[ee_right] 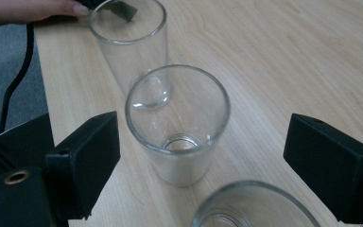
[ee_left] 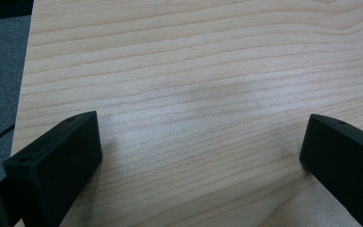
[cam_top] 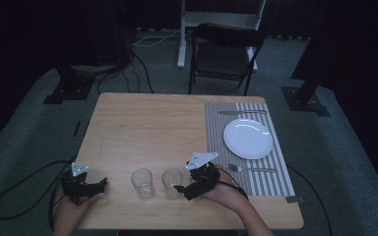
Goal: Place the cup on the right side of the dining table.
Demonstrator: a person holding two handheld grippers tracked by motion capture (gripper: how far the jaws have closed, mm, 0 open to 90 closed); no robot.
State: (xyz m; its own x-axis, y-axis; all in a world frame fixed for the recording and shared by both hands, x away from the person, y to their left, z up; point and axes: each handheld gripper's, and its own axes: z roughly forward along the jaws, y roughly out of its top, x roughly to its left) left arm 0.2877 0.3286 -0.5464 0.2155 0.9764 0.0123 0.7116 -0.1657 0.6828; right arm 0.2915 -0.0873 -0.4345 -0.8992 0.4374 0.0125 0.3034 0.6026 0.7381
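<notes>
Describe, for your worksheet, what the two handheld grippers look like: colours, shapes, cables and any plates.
The left gripper and the right gripper are both black and chunky, each topped by a grey three-cornered plate. Each gripper's own view shows two blocky black jaws with small screw holes. A black cable trails from each. The person's forearms are bare, with no sleeves visible.

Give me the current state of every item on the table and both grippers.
Left gripper: open, over bare wood, holding nothing.
Right gripper: open, jaws either side of the near glass, not closed on it.
Near glass: upright, empty.
Far glass: upright, empty.
Plate: empty, on the striped placemat.
Fork: flat on the placemat, nearer the person.
Knife: flat, beyond the plate.
</notes>
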